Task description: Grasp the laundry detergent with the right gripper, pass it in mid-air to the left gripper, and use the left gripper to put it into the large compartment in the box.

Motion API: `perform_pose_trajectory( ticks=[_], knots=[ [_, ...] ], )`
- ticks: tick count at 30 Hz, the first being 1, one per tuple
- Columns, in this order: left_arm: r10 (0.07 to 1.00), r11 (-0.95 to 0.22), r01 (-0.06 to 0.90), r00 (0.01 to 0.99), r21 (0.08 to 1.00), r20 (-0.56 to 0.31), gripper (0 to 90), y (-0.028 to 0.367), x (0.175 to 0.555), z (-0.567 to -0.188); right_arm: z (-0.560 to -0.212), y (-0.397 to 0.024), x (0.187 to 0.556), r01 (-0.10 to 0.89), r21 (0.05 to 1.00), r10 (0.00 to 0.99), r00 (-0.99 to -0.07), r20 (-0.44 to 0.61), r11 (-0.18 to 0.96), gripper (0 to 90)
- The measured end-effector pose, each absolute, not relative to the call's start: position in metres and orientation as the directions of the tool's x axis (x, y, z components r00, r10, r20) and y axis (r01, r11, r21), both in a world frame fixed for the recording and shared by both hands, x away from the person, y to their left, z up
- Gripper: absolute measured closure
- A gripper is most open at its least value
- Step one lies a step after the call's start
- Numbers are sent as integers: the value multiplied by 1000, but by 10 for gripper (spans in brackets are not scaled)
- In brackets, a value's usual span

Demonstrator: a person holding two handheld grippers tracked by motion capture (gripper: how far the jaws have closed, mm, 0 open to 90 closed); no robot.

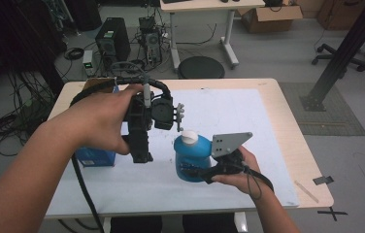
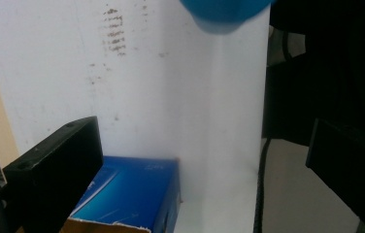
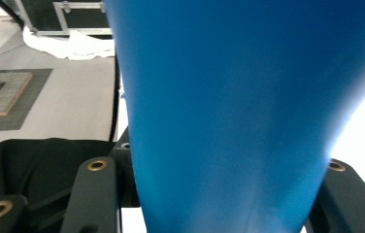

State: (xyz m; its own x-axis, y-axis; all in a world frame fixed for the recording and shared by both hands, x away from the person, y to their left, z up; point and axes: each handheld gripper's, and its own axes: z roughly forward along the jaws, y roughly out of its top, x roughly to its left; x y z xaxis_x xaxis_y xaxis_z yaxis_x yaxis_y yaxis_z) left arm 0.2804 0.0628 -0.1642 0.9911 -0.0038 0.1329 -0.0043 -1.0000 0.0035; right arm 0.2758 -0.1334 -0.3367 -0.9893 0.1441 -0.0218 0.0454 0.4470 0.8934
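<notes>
Bottle (image 1: 193,158) of blue plastic with a white cap, rounded and plump in the body, standing upright on the white sheet (image 1: 229,111) over the table (image 1: 292,131). Clamped at its lower body between the jaws of the right gripper (image 1: 196,171), with smooth blue plastic pressed tight between both black jaws in the right gripper view (image 3: 229,121). Held by the right hand (image 1: 239,174) from the near side, grey plate rising just beside the cap. Left gripper (image 1: 141,156) raised just left of the bottle, gripped by the left hand (image 1: 100,121), jaws pointing down and spread wide with nothing between them. Blue box (image 2: 127,194) lying below and beside the left gripper on the sheet, partly hidden behind that hand in the high view (image 1: 95,157). Blurred blue bottom of the bottle at the upper edge of the left gripper view (image 2: 224,14).
</notes>
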Motion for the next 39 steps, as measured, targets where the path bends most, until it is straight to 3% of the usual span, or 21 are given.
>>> perform_pose_trajectory(
  ticks=[15,39],
  knots=[
    [-12,-1000,-11,995,-12,98,4,55,282,-174,-345,-91,277,21,906,82,-997,-15,422,452],
    [-8,-1000,-6,997,-26,76,4,61,285,-196,-356,-58,288,22,912,72,-997,-8,409,450]
  ],
)
